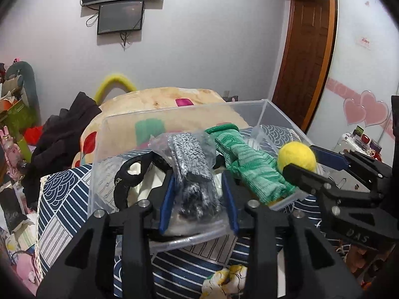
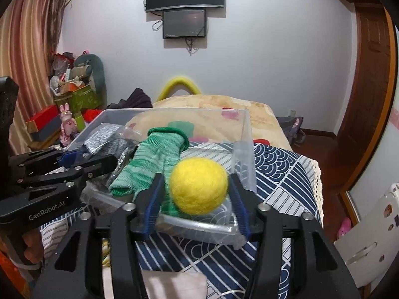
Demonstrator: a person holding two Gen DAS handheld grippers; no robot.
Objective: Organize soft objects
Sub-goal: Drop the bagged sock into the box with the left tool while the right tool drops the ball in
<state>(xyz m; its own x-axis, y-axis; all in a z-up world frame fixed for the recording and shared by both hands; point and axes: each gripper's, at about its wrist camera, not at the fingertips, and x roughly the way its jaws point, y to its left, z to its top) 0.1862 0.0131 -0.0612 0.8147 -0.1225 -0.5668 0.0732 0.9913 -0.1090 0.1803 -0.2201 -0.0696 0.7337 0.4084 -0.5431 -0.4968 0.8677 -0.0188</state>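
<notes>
A clear plastic box (image 1: 99, 154) (image 2: 245, 134) stands on a blue-and-white patterned cloth. My left gripper (image 1: 197, 186) is shut on a grey speckled glove in a clear bag (image 1: 192, 164) and holds it over the box; the bagged glove also shows in the right wrist view (image 2: 104, 137). A green knit glove (image 1: 247, 164) (image 2: 154, 154) lies in the box beside it. My right gripper (image 2: 197, 186) is shut on a yellow felt ball (image 2: 199, 186) (image 1: 296, 155) just above the box's near right corner.
A black strap item (image 1: 129, 174) and white fabric lie in the box. A yellow-and-white cloth (image 1: 224, 281) lies on the patterned cover in front. Behind are a beige blanket (image 2: 224, 109), dark clothes (image 1: 62, 134) and cluttered boxes at the left. A wooden door (image 2: 371, 74) is at the right.
</notes>
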